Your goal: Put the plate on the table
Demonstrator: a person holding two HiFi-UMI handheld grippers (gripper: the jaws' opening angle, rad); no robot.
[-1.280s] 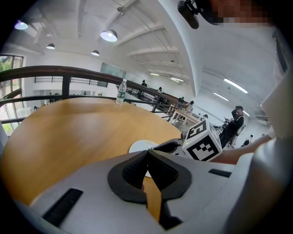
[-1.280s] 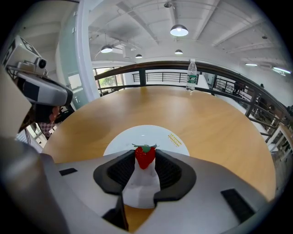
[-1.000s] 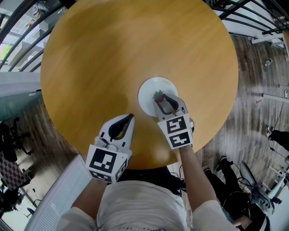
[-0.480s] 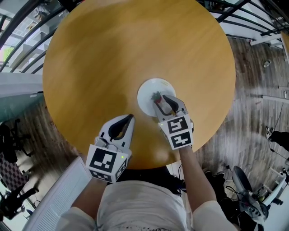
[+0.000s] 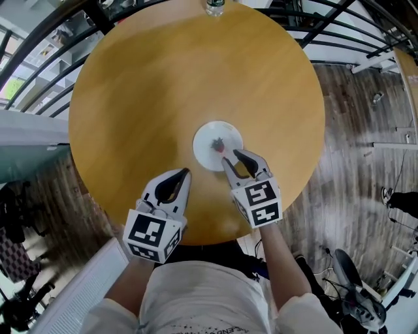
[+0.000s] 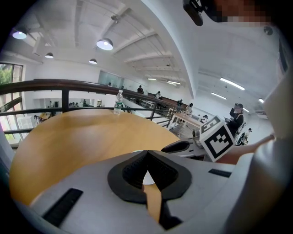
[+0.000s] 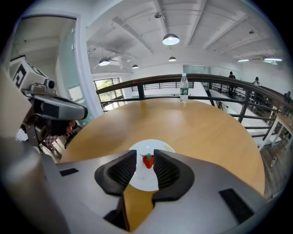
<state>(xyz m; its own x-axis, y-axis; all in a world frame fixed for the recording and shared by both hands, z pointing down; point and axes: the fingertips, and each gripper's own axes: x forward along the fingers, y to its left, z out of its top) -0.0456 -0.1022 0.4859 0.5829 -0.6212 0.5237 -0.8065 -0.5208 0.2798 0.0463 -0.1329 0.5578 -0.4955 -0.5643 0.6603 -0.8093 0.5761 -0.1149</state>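
Observation:
A small white plate [image 5: 210,154] lies near the middle of the round wooden table [image 5: 130,98], with a red strawberry [image 5: 219,145] on it. My right gripper [image 5: 240,158] hovers just off the plate's near edge. Its jaws stand apart and are closing with nothing between them. In the right gripper view the plate [image 7: 145,183] and strawberry [image 7: 148,161] lie just beyond the right gripper [image 7: 145,154]. My left gripper [image 5: 183,173] rests shut over the table to the plate's left. In its own view the left gripper [image 6: 147,154] grips nothing.
A clear water bottle [image 5: 214,6] stands at the table's far edge, also seen as the bottle [image 7: 183,89] in the right gripper view. A dark railing [image 5: 39,26] curves behind the table. Wooden floor and cables [image 5: 366,274] lie to the right.
My right gripper has drawn back toward me, off the plate, which stays flat on the table with the strawberry. The left gripper has hardly moved.

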